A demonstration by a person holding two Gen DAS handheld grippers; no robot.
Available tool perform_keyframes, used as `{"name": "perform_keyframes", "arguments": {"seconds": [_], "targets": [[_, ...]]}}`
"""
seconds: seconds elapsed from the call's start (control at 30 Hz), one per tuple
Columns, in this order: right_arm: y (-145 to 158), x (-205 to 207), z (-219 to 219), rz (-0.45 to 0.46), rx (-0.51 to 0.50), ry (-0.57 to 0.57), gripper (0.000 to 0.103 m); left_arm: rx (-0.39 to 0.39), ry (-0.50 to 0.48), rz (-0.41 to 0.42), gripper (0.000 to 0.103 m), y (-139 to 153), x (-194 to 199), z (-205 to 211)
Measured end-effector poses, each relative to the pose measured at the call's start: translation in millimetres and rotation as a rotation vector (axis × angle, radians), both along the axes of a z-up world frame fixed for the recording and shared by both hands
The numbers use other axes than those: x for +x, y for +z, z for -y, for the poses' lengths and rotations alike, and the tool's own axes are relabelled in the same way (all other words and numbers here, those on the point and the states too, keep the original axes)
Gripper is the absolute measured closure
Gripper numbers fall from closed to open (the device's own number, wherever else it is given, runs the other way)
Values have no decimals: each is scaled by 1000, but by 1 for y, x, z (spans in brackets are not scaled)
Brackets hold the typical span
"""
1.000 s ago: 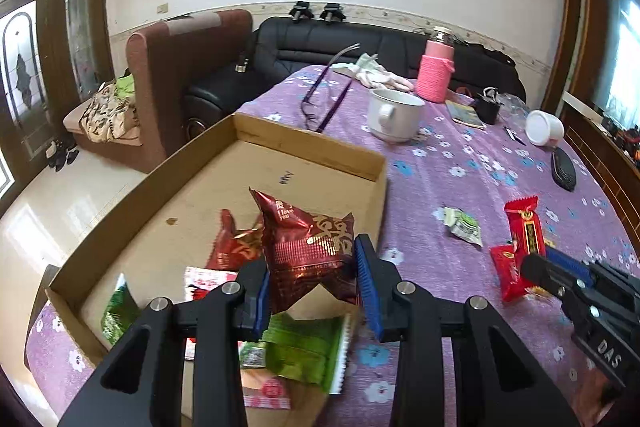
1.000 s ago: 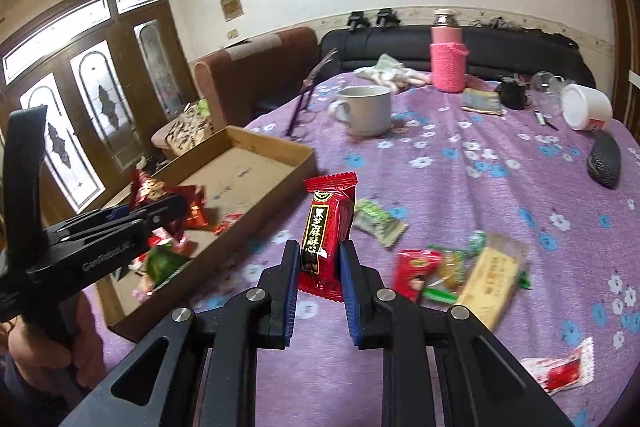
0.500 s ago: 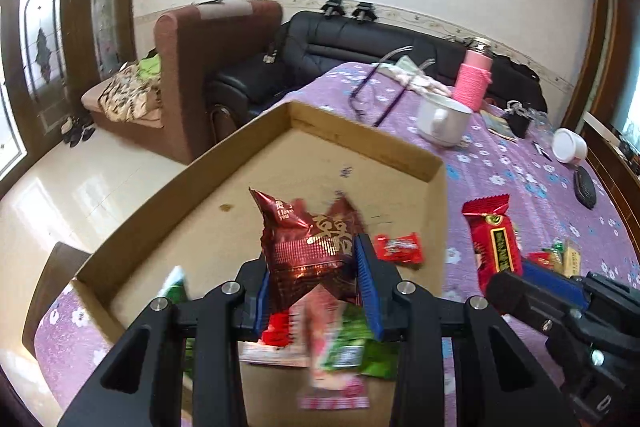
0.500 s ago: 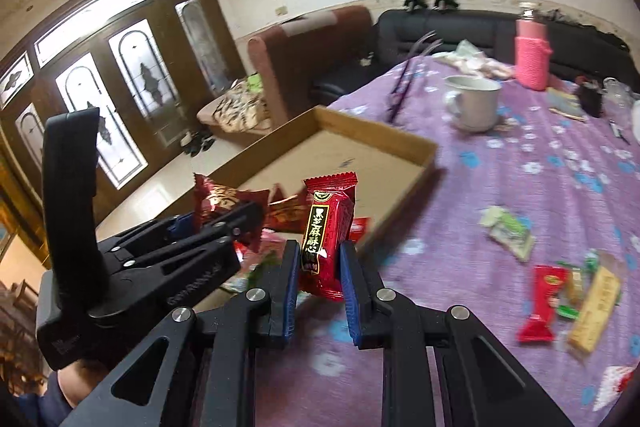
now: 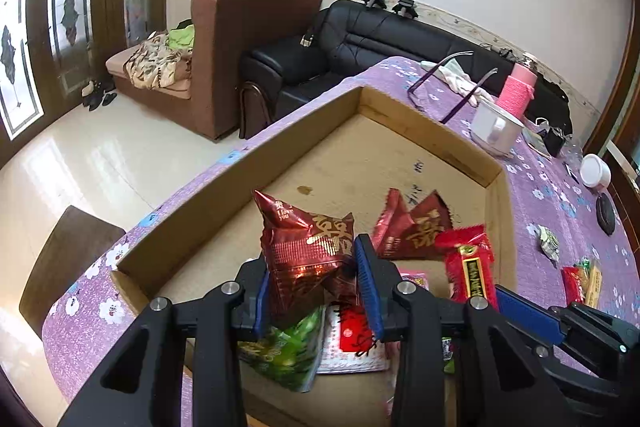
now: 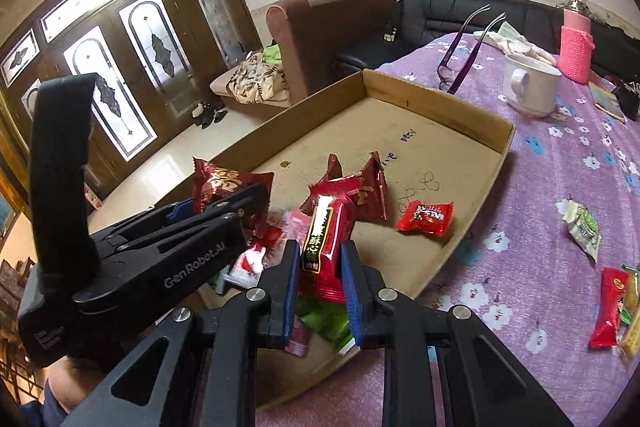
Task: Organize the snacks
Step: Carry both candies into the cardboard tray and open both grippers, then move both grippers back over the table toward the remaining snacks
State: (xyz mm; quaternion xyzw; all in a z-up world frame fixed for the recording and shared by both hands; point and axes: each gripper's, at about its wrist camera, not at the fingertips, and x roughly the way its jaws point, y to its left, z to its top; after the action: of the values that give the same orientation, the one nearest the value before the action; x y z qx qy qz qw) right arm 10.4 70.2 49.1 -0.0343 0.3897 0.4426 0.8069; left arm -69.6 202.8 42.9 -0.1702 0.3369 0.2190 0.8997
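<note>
A shallow cardboard box [image 5: 420, 125] lies on a purple flowered tablecloth and holds several snack packets. My left gripper [image 5: 314, 289] is shut on a dark red foil snack bag [image 5: 306, 247], held over the box's near end. My right gripper [image 6: 320, 277] is shut on a bright red snack bar [image 6: 326, 235], held over the box's near end beside the left gripper [image 6: 208, 215]. The red bar also shows in the left wrist view [image 5: 470, 267]. In the box lie another dark red foil bag [image 6: 368, 187], a small red candy [image 6: 426, 217] and green and pink packets [image 5: 288, 351].
Loose snacks lie on the cloth to the right: a green packet [image 6: 582, 227] and a red stick packet [image 6: 608, 301]. A white mug [image 6: 530, 89], purple glasses [image 6: 466, 47], a pink-sleeved bottle [image 6: 576, 47] and a dark mouse [image 5: 606, 213] stand farther back. Sofas stand behind the table.
Both grippers have moved left from the open cloth to above the box's near end, each still holding its snack. The right gripper has drawn in close beside the left one.
</note>
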Motion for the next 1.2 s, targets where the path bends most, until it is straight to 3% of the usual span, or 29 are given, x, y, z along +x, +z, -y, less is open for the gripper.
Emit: {"name": "perform_keyframes", "arguments": {"seconds": [0.23, 0.5, 0.8, 1.2], "targets": [[0, -7, -6, 56, -28, 11, 78, -22, 4, 1, 65, 0, -2, -3], [13, -7, 18, 48, 31, -19, 78, -20, 5, 1, 54, 4, -5, -1], [23, 14, 79, -43, 108, -119, 77, 12, -6, 17, 54, 22, -5, 16], [14, 45, 180, -96, 132, -311, 77, 74, -127, 35, 53, 48, 6, 77]]}}
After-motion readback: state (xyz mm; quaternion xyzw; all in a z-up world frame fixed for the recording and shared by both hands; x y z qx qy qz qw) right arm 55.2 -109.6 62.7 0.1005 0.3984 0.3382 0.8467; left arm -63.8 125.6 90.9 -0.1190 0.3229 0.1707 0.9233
